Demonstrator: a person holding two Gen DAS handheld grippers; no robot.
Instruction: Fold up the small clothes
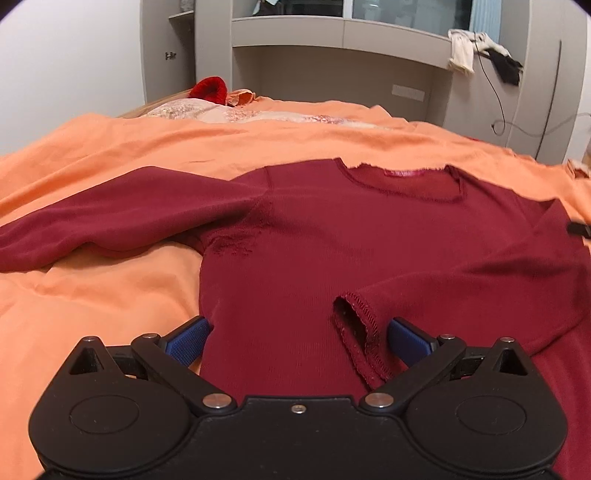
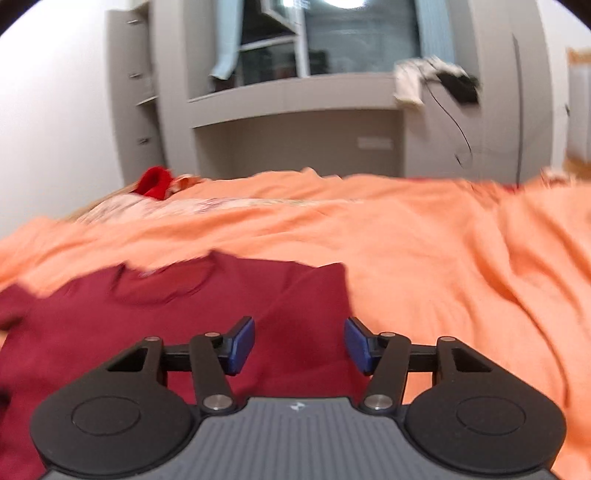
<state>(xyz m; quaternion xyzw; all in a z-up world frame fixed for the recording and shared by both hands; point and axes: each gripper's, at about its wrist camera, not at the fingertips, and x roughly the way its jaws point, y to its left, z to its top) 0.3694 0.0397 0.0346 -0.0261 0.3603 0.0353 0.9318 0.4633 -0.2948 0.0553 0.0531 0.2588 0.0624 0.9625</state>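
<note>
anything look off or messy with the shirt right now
The dark red shirt is lopsided: one sleeve is folded across the body, the other sleeve still sprawls over the orange sheet. The fabric near that armpit looks bunched.

The shirt (image 1: 332, 240) lies flat on the bed cover (image 1: 110, 295); behind the shirt stands the shelf unit (image 1: 332, 33), with cloths (image 1: 461, 51) hanging at its right end.
</note>
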